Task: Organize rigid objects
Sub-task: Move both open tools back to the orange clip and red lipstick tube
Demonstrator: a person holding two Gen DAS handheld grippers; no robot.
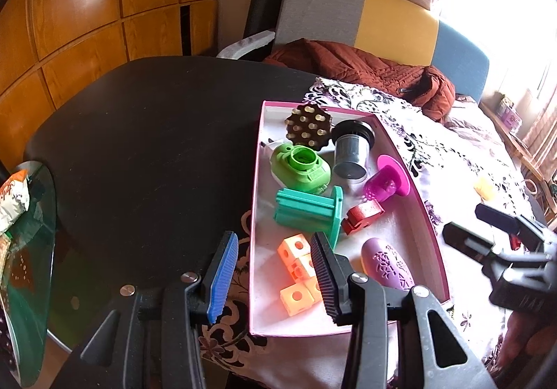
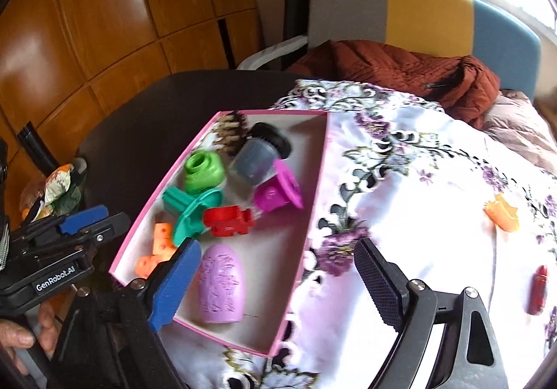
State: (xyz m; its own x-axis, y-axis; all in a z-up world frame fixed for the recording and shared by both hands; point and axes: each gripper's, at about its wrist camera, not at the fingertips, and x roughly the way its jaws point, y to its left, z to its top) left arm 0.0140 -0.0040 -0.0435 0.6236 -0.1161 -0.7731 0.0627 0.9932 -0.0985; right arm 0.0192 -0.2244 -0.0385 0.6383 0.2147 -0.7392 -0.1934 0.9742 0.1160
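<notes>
Dark tabletop (image 1: 146, 131), partly covered at right by a floral cloth (image 2: 410, 201).

Left claw (image 1: 275, 270): jaws partly apart, nothing between the pads; it hangs over the near left rim of the pink box (image 1: 256, 215), with the orange cubes (image 1: 296, 270) showing in the gap beyond its fingertips.

Pink box, on the cloth's left edge, white inside. Contents, left to right: orange cubes, near left; teal spool (image 1: 306, 211), centre; green cap (image 1: 301, 169) behind it; brown studded disc (image 1: 308, 126), far corner; grey cup (image 1: 350, 154); red block (image 1: 362, 216); magenta funnel (image 1: 388, 182); lilac embossed oval (image 2: 221, 286), near right.

Right claw (image 2: 276, 284): jaws wide, empty; lilac oval lies just beyond the blue left finger (image 2: 174, 283).

Outside the box, on cloth at right: orange piece (image 2: 503, 213), far; red piece (image 2: 538, 290), nearer.
</notes>
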